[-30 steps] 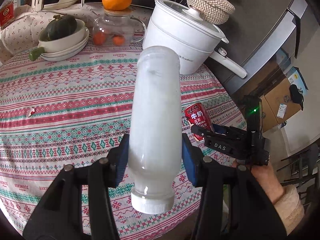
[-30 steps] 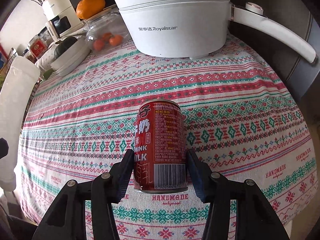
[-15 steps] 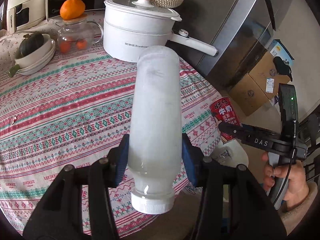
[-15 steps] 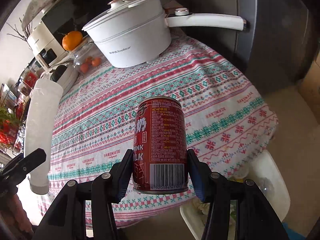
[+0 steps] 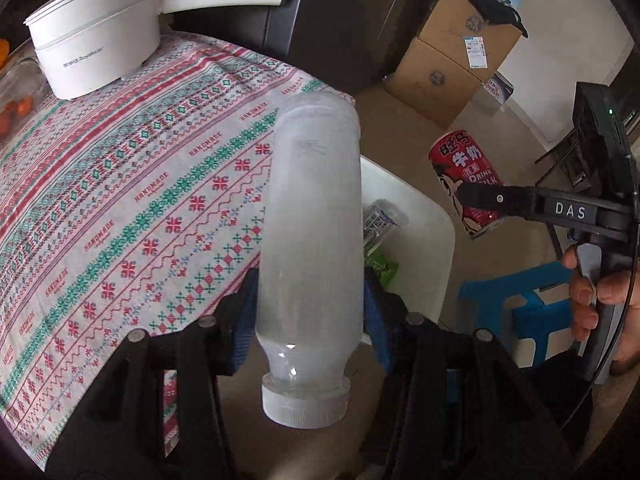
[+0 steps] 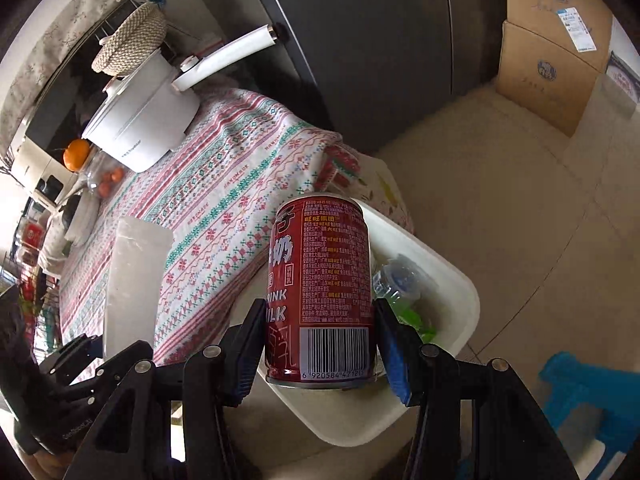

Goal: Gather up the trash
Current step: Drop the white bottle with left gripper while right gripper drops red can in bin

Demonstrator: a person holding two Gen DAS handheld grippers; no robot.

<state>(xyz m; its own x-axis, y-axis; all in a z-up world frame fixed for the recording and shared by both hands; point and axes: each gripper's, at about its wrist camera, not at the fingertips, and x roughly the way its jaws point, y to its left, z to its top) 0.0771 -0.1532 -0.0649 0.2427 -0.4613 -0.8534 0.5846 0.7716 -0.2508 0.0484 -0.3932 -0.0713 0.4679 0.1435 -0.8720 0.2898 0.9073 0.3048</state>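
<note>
My left tongs (image 5: 310, 312) clamp a frosted bottle (image 5: 312, 240), cap toward me; my right tongs (image 6: 316, 344) clamp a red can (image 6: 320, 296) above the white bin (image 6: 448, 280) on the floor. I should centre each over the bin before letting go. The table (image 5: 120, 200), beside it, wears a patterned cloth; cardboard boxes (image 5: 452, 56) stand beyond.

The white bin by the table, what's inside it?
Inside the white bin lie a crumpled clear plastic bottle and green wrappers. The red can hides the rest.
</note>
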